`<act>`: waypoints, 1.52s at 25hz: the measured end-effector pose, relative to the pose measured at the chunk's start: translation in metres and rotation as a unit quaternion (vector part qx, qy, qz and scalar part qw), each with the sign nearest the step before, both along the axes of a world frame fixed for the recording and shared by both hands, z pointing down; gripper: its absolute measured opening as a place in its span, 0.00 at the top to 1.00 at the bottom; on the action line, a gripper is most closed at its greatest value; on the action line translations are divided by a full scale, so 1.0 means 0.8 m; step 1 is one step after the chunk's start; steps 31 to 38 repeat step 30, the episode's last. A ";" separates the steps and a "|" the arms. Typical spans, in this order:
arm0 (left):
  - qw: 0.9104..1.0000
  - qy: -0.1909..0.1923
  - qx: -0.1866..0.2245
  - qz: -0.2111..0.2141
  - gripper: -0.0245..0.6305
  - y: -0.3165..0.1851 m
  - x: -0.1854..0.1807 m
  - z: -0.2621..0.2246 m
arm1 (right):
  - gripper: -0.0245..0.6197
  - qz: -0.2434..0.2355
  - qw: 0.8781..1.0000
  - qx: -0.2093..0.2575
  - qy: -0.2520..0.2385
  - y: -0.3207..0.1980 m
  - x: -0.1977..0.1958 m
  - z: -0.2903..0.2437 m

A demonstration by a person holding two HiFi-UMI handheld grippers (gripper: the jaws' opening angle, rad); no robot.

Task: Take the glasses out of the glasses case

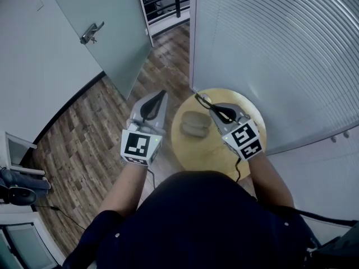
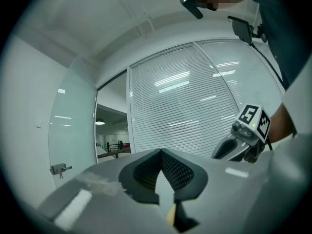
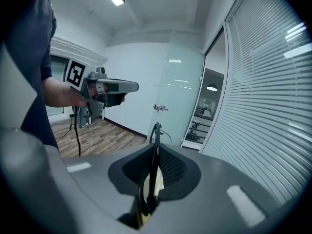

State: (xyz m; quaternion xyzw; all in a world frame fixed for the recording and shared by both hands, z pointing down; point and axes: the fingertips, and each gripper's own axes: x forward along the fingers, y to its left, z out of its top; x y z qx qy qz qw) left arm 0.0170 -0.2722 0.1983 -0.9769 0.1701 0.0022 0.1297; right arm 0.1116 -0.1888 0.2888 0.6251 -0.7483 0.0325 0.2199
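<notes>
The right tool is held above the far left part of a round wooden counter, and its jaws are seen closed onto a thin dark part of the glasses. In the right gripper view the glasses are gripped edge-on between the ribbed pads, and the frame is seen standing up past the tips of the right tool. The glasses are thus held in the air, clear of the glasses case. The grey, rounded case is left lying on the counter, just below and to the left of the right tool's tips. Whether its lid is up cannot be made out. The left tool is held off the counter's left edge, over the wooden floor, beside the case but apart from it. In the left gripper view the jaws of the left tool are seen brought together at the tips, with nothing held between them. A wall of slatted blinds is seen behind the counter.
</notes>
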 end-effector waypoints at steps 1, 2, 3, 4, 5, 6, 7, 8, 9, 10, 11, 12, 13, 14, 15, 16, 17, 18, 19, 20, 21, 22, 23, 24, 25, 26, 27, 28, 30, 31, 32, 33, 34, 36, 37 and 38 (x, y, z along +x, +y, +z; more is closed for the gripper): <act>1.000 -0.001 0.000 0.001 0.95 0.002 0.001 0.000 | 0.91 0.002 1.000 0.002 0.000 0.001 0.002 -0.002; 1.000 -0.001 0.001 0.003 0.95 0.003 0.002 0.000 | 0.91 0.005 1.000 0.004 0.001 0.002 0.004 -0.004; 1.000 -0.002 0.002 0.004 0.95 0.004 0.003 0.000 | 0.91 0.007 1.000 0.008 0.003 0.003 0.005 -0.006; 1.000 -0.002 0.003 0.005 0.95 0.005 0.003 -0.001 | 0.91 0.010 1.000 0.012 0.005 0.004 0.006 -0.009; 1.000 -0.001 0.003 0.007 0.95 0.006 0.002 -0.002 | 0.91 0.013 1.000 0.018 0.006 0.004 0.005 -0.013; 1.000 -0.001 0.004 0.009 0.95 0.008 0.002 -0.004 | 0.91 0.016 1.000 0.023 0.008 0.005 0.005 -0.017; 1.000 -0.001 0.005 0.011 0.95 0.010 0.003 -0.005 | 0.91 0.019 0.999 0.027 0.009 0.006 0.005 -0.020; 1.000 -0.001 0.006 0.013 0.95 0.012 0.004 -0.004 | 0.91 0.021 0.999 0.030 0.009 0.008 0.006 -0.021; 1.000 -0.002 0.006 0.014 0.95 0.015 0.005 -0.003 | 0.91 0.023 0.999 0.032 0.009 0.010 0.007 -0.021; 1.000 -0.002 0.007 0.015 0.95 0.017 0.005 -0.002 | 0.91 0.024 0.999 0.034 0.008 0.011 0.008 -0.020; 1.000 -0.003 0.006 0.015 0.95 0.018 0.005 -0.002 | 0.91 0.024 0.999 0.034 0.008 0.013 0.008 -0.021; 1.000 -0.003 0.005 0.015 0.95 0.019 0.005 -0.003 | 0.91 0.024 0.999 0.034 0.008 0.014 0.007 -0.022; 1.000 -0.004 0.004 0.014 0.95 0.019 0.005 -0.004 | 0.91 0.024 0.999 0.034 0.008 0.014 0.008 -0.024; 1.000 -0.003 0.004 0.014 0.95 0.019 0.006 -0.005 | 0.91 0.024 0.999 0.034 0.007 0.015 0.009 -0.026; 1.000 -0.003 0.003 0.014 0.95 0.020 0.007 -0.006 | 0.91 0.024 0.999 0.034 0.007 0.016 0.011 -0.027; 1.000 -0.002 0.003 0.014 0.95 0.021 0.009 -0.006 | 0.91 0.025 0.999 0.034 0.007 0.017 0.013 -0.027; 1.000 -0.002 0.002 0.015 0.95 0.023 0.011 -0.006 | 0.91 0.026 0.999 0.035 0.007 0.018 0.016 -0.029; 1.000 -0.002 0.002 0.016 0.95 0.025 0.012 -0.006 | 0.91 0.028 0.999 0.036 0.007 0.019 0.019 -0.030; 1.000 -0.003 0.002 0.017 0.95 0.026 0.013 -0.006 | 0.91 0.030 0.999 0.037 0.006 0.019 0.022 -0.031; 1.000 -0.003 0.001 0.018 0.95 0.027 0.014 -0.004 | 0.91 0.032 0.999 0.037 0.005 0.020 0.024 -0.030; 1.000 -0.004 0.000 0.017 0.95 0.027 0.015 -0.002 | 0.91 0.034 0.999 0.038 0.003 0.020 0.027 -0.029; 1.000 -0.004 -0.001 0.017 0.95 0.026 0.015 -0.002 | 0.91 0.035 0.999 0.038 0.002 0.020 0.031 -0.028; 1.000 -0.003 -0.001 0.015 0.95 0.025 0.016 -0.002 | 0.91 0.037 0.999 0.038 0.001 0.021 0.035 -0.027; 1.000 -0.003 -0.002 0.014 0.95 0.024 0.016 -0.002 | 0.91 0.039 0.998 0.039 0.000 0.020 0.038 -0.028; 1.000 -0.002 -0.001 0.014 0.95 0.023 0.016 -0.004 | 0.91 0.039 0.998 0.040 -0.002 0.020 0.039 -0.029; 1.000 -0.001 -0.001 0.013 0.95 0.022 0.016 -0.004 | 0.91 0.040 0.998 0.040 -0.002 0.019 0.040 -0.030; 1.000 0.000 -0.001 0.013 0.95 0.022 0.016 -0.004 | 0.91 0.040 0.998 0.041 -0.002 0.018 0.041 -0.029; 1.000 0.000 -0.001 0.012 0.95 0.020 0.016 -0.003 | 0.91 0.040 0.998 0.041 -0.002 0.017 0.042 -0.027; 1.000 0.000 -0.001 0.011 0.95 0.017 0.018 0.000 | 0.91 0.039 0.998 0.042 -0.003 0.014 0.044 -0.023; 1.000 0.000 -0.001 0.011 0.95 0.017 0.018 0.000 | 0.91 0.039 0.998 0.042 -0.003 0.014 0.044 -0.023; 1.000 0.000 -0.001 0.011 0.95 0.017 0.018 0.000 | 0.91 0.039 0.998 0.042 -0.003 0.014 0.044 -0.023; 1.000 0.000 -0.001 0.011 0.95 0.017 0.018 0.000 | 0.91 0.039 0.998 0.042 -0.003 0.014 0.044 -0.023; 1.000 0.000 -0.001 0.011 0.95 0.017 0.018 0.000 | 0.91 0.039 0.998 0.042 -0.003 0.014 0.044 -0.023; 1.000 0.000 -0.001 0.011 0.95 0.017 0.018 0.000 | 0.91 0.039 0.998 0.042 -0.003 0.014 0.044 -0.023; 1.000 0.000 -0.001 0.011 0.95 0.017 0.018 0.000 | 0.91 0.039 0.998 0.042 -0.003 0.014 0.044 -0.023; 1.000 0.000 -0.001 0.011 0.95 0.017 0.018 0.000 | 0.91 0.039 0.998 0.042 -0.003 0.014 0.044 -0.023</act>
